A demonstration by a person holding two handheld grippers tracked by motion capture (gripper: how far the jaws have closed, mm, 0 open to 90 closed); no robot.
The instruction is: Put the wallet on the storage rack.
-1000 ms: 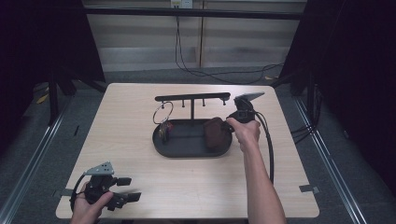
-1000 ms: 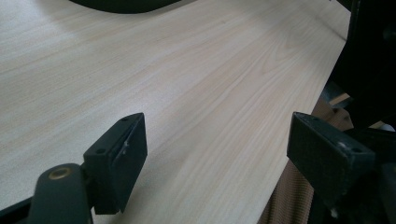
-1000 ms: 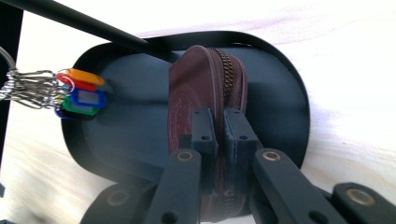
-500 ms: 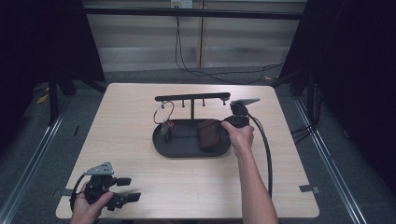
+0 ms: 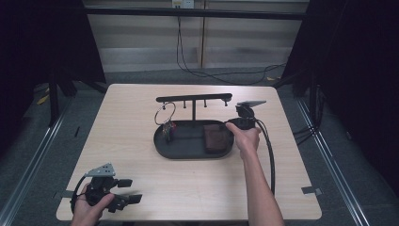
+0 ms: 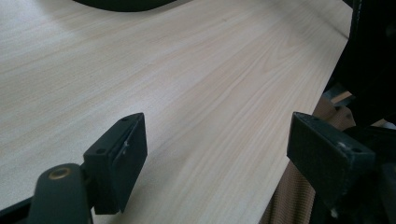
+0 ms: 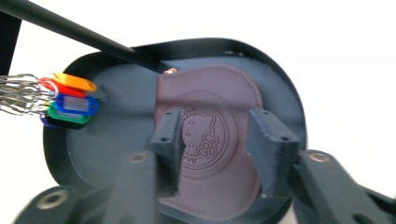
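R gripper (image 5: pixel 234 123) hovers over the brown embossed leather wallet (image 5: pixel 215 138), which lies flat at the right end of the black oval metal tray (image 5: pixel 182 149), mid-desk. Its jaws have just been opening; pads are apart, nothing clamped. Risk: pulling back low could drag the wallet over the tray rim or bump the T-bar stand (image 5: pixel 194 99) w/ key ring and coloured tags (image 5: pixel 167 128). L gripper (image 5: pixel 134 190) is open, empty, at the near-left desk corner; lots of bare wood (image 6: pixel 196 79) around it.
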